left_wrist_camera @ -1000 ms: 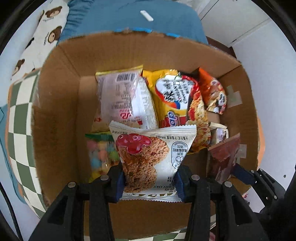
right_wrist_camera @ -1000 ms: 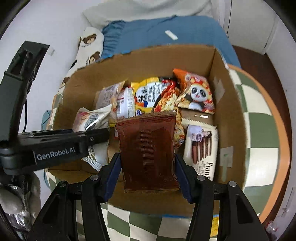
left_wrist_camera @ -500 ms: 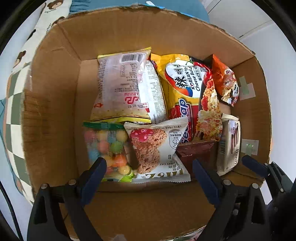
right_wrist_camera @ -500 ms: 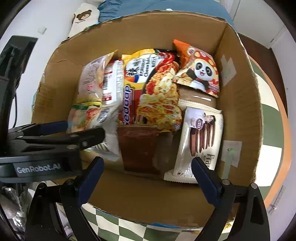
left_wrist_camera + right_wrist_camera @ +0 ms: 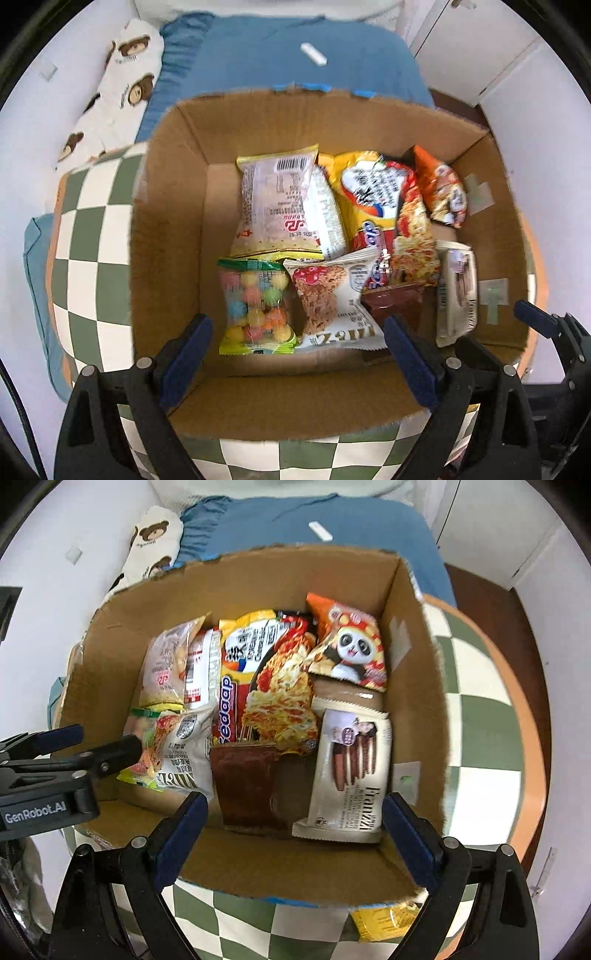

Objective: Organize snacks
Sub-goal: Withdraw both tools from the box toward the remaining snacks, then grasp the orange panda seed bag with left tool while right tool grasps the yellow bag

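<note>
An open cardboard box holds several snack packs. The white oat-cookie pack lies at the box front beside the colourful candy-ball bag. The brown wrapper lies next to it, left of the white Franzzi biscuit pack. My left gripper is open and empty above the box's near wall. My right gripper is open and empty above the near wall too. The left gripper also shows in the right wrist view.
Further back in the box lie a yellow noodle pack, an orange panda pack and a pale pack with a barcode. The box stands on a green-and-white checked cloth. A yellow pack lies outside the box front. A blue cushion is behind.
Both grippers opened and let go: the oat-cookie pack and the brown wrapper now lie in the box. Both grippers have since drawn back and up from the box.
</note>
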`<action>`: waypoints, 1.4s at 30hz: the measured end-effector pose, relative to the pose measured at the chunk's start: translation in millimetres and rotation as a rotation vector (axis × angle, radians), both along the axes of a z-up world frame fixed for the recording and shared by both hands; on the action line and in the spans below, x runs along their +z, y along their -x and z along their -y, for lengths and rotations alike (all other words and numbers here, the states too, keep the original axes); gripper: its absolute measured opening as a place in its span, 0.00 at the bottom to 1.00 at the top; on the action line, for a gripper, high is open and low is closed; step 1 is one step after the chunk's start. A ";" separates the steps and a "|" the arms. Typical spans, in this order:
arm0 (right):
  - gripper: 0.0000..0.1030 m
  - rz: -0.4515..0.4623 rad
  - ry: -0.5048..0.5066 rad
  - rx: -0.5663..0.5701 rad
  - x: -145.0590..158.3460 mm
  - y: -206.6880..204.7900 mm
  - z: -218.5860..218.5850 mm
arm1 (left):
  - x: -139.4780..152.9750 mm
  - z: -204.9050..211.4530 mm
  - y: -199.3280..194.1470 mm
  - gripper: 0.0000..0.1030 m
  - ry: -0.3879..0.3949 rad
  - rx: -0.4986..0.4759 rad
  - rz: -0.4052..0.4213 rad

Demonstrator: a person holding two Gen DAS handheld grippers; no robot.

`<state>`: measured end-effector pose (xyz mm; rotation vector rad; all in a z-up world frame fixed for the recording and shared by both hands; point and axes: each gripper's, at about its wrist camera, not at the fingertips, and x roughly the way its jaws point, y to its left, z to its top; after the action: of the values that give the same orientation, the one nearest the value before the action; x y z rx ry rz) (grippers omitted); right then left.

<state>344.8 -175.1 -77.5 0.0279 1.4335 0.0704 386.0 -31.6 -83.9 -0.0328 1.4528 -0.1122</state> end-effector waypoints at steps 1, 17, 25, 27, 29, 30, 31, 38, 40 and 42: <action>0.94 0.021 0.001 -0.004 5.9 3.4 0.7 | 4.9 0.5 5.9 0.92 -0.006 -0.004 0.026; 0.94 0.360 0.036 -0.034 85.2 93.4 -15.7 | 96.4 -20.2 112.6 0.92 -0.006 0.025 0.401; 0.94 0.507 0.053 -0.061 119.8 142.0 -24.0 | 120.0 -24.1 160.6 0.92 -0.003 0.058 0.541; 0.94 0.511 0.036 -0.072 122.3 149.3 -23.3 | 120.5 -26.4 167.7 0.92 0.000 0.070 0.549; 0.94 0.498 0.007 -0.092 121.1 155.2 -18.5 | 118.5 -28.0 171.0 0.92 0.003 0.079 0.547; 0.94 0.489 -0.012 -0.105 119.5 157.0 -14.6 | 116.0 -29.1 170.9 0.92 0.002 0.084 0.540; 0.94 0.473 -0.038 -0.132 116.5 158.6 -7.0 | 113.4 -30.0 171.4 0.92 -0.001 0.089 0.535; 0.94 0.320 -0.059 -0.293 62.8 147.7 63.9 | 62.0 -34.0 166.7 0.92 -0.025 0.106 0.401; 0.94 0.248 -0.047 -0.318 37.1 139.3 82.2 | 42.4 -34.7 164.8 0.92 -0.036 0.115 0.354; 0.94 0.160 -0.003 -0.369 7.3 132.1 98.6 | 22.6 -35.9 164.5 0.92 -0.041 0.126 0.298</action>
<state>212.7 -273.7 -70.2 0.2823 1.2484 -0.2249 221.5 4.3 -61.3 -0.0712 1.1516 0.0163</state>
